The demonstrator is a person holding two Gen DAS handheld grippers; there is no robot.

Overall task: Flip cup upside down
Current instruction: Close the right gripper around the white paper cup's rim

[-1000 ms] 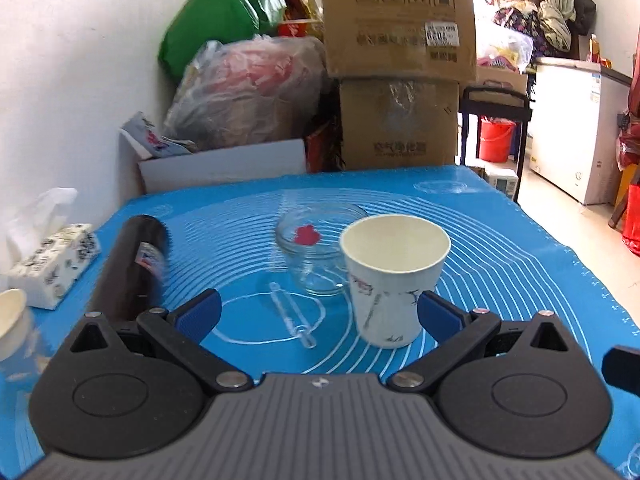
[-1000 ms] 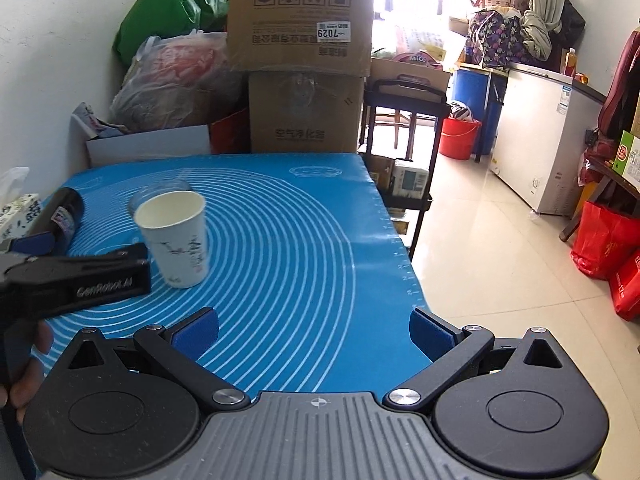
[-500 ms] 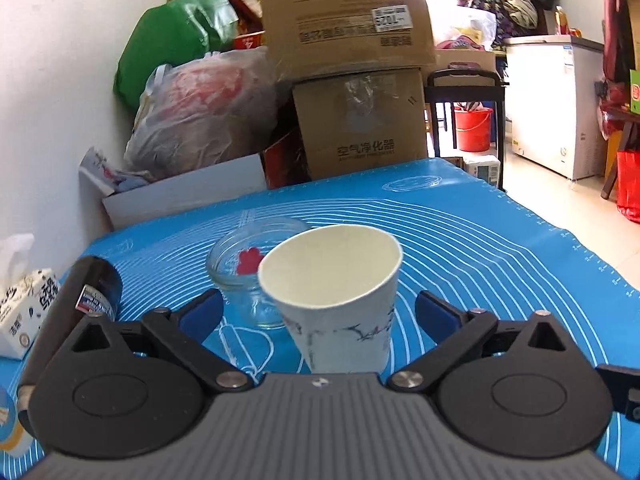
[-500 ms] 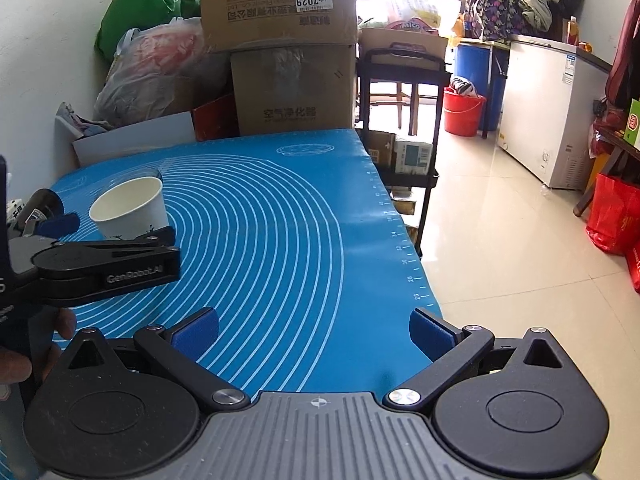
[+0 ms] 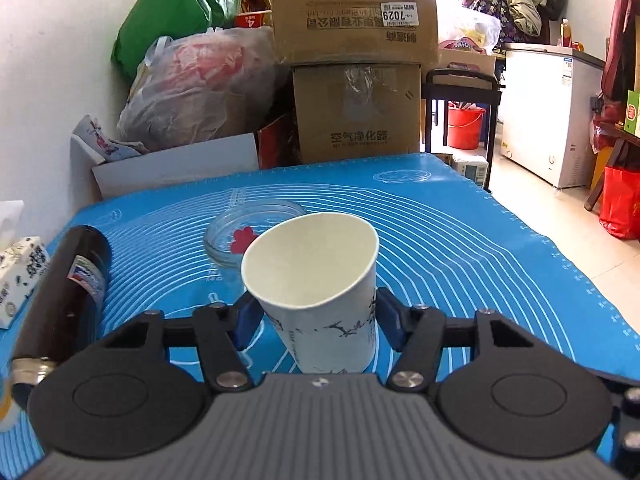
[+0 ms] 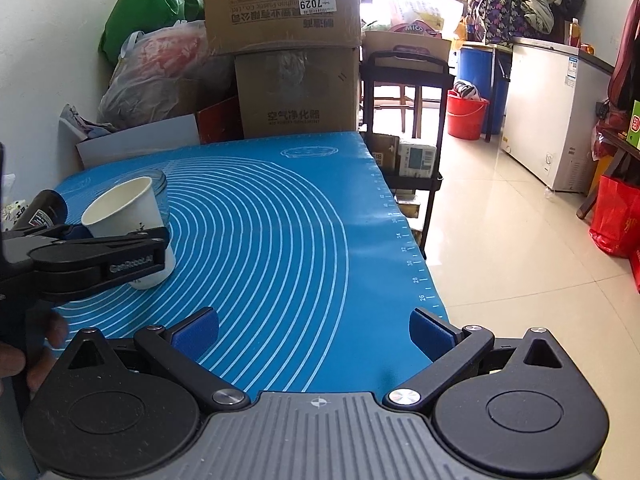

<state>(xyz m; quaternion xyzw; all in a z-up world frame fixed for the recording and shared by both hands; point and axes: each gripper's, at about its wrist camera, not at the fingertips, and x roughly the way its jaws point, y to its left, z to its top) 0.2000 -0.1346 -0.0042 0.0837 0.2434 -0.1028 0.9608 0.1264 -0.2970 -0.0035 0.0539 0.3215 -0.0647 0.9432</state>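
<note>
1. The paper cup [image 5: 316,292] is held by the left claw [image 5: 314,316], whose blue pads are pressed against its sides about halfway up the wall.
2. The cup is mouth up and tilted, with its rim squeezed slightly oval; in the right wrist view its base appears to be at or just above the blue mat [image 6: 280,220], and which of the two cannot be told.
3. A glass jar [image 5: 248,236] stands just behind the cup, and a dark bottle [image 5: 68,292] lies to the cup's left.
4. The right claw [image 6: 314,330] is spread wide and holds nothing, well to the right of the cup over the counter.
5. The step in hand is judged to be the grasp and lift before the turn.
6. Next, the cup would need raising clear of the mat and the jar, then rolling over at the wrist until its mouth faces down, with a gentle grip so the thin wall is not crushed.
</note>
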